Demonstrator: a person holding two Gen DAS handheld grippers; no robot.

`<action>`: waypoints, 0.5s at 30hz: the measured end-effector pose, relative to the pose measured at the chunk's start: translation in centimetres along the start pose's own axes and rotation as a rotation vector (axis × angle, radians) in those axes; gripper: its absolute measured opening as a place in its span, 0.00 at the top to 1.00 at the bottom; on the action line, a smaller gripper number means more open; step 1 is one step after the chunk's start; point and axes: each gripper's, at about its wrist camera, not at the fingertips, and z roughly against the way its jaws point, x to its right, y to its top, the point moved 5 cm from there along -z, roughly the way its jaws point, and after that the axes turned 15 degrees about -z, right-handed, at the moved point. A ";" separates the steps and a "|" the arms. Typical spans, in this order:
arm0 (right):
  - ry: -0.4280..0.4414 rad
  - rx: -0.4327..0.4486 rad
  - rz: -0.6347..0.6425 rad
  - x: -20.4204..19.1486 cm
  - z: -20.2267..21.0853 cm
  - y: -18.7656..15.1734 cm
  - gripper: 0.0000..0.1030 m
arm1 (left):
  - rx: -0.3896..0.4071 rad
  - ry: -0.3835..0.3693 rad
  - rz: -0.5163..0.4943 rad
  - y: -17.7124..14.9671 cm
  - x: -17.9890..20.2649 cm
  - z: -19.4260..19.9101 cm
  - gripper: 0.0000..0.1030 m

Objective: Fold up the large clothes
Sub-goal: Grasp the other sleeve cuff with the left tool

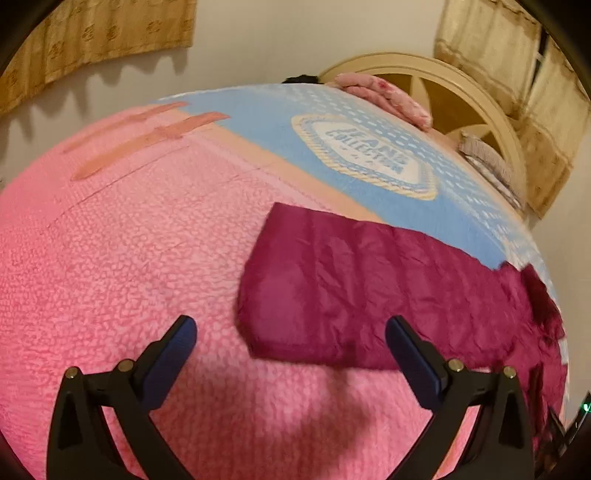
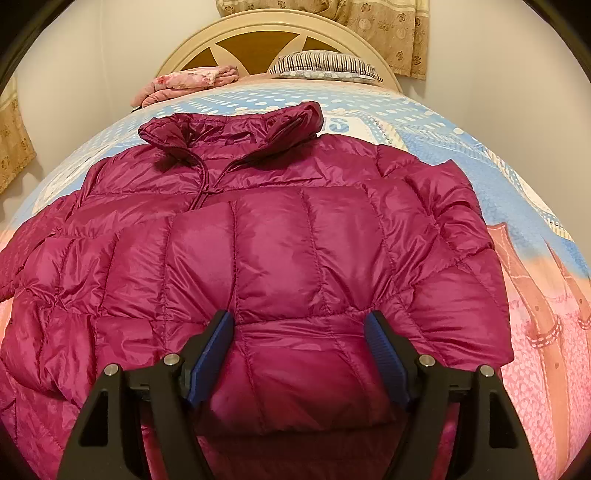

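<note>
A magenta quilted puffer jacket (image 2: 280, 258) lies spread on the bed, collar (image 2: 236, 129) toward the headboard, one sleeve folded across its front. My right gripper (image 2: 299, 325) is open just above the jacket's lower front, with nothing between its blue pads. In the left wrist view one sleeve of the jacket (image 1: 332, 288) lies flat on the pink blanket (image 1: 129, 258). My left gripper (image 1: 291, 328) is open and empty, hovering over the blanket at the sleeve's cuff end.
The bed cover (image 2: 424, 122) is blue with white dots and a printed emblem (image 1: 369, 155). A folded pink quilt (image 2: 184, 83) and a striped pillow (image 2: 325, 66) lie by the cream headboard (image 2: 273, 29). Curtains (image 2: 388, 29) hang behind.
</note>
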 end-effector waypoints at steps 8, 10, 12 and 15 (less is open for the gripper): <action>0.002 0.000 -0.001 0.0 0.0 0.0 0.27 | -0.034 0.016 -0.014 0.6 0.4 -2.7 0.60; 0.001 0.000 -0.001 0.0 0.0 0.0 0.27 | -0.003 0.018 -0.012 1.0 0.1 -1.9 0.79; 0.002 0.001 -0.001 0.0 0.0 0.0 0.27 | 0.036 0.037 -0.022 1.3 -0.1 -0.3 0.81; 0.002 0.000 -0.001 0.0 0.0 0.0 0.27 | 0.114 0.071 -0.077 2.5 1.0 2.0 0.83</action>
